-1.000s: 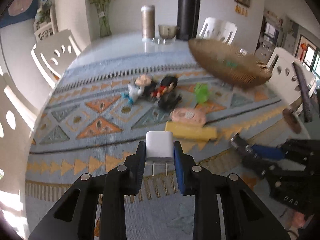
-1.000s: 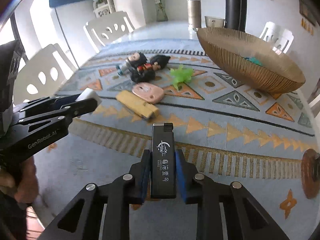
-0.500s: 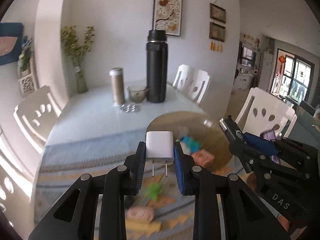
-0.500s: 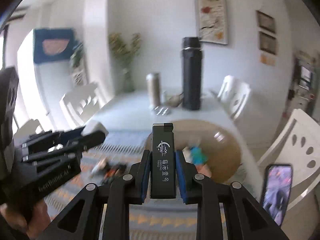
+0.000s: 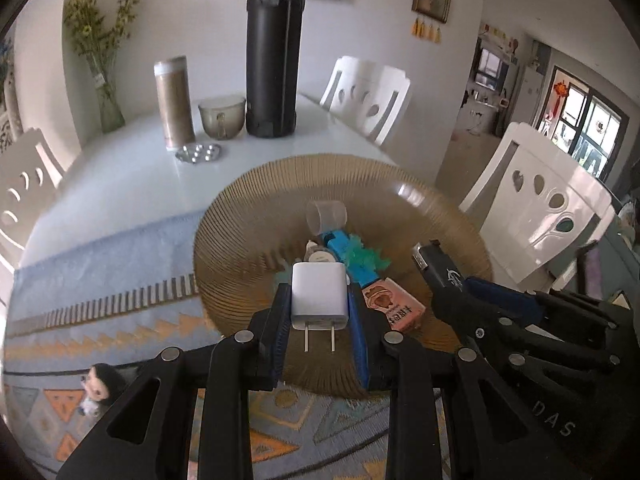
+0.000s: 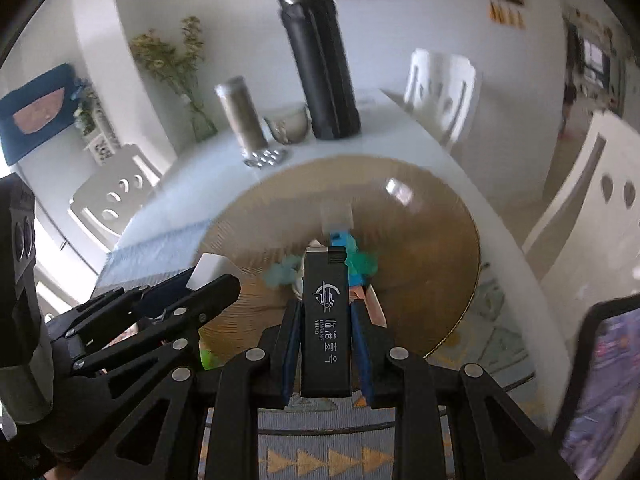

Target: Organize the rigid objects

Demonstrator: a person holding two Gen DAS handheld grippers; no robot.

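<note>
My left gripper [image 5: 319,300] is shut on a white wall charger [image 5: 319,295], prongs toward the camera, held over the near rim of a wide ribbed golden bowl [image 5: 256,216]. My right gripper [image 6: 326,312] is shut on a black lighter [image 6: 326,320] with white lettering, above the same bowl [image 6: 432,208]. Each gripper shows in the other's view: the right one [image 5: 440,276] at the right, the left one [image 6: 208,280] at the left. Inside the bowl lie a clear cup [image 5: 326,216], a blue and teal toy [image 5: 352,256] and a pink packet [image 5: 396,306].
A tall black flask [image 5: 274,52], a beige tumbler [image 5: 174,104], a glass cup [image 5: 222,116] and a vase of flowers [image 5: 106,92] stand at the table's far end. White chairs [image 5: 368,96] surround it. A doll figure [image 5: 96,388] lies on the patterned cloth. A phone [image 6: 596,384] shows at right.
Both grippers rose and swung from the patterned cloth over to the golden bowl, each still holding its object. The loose toys on the cloth dropped out of view.
</note>
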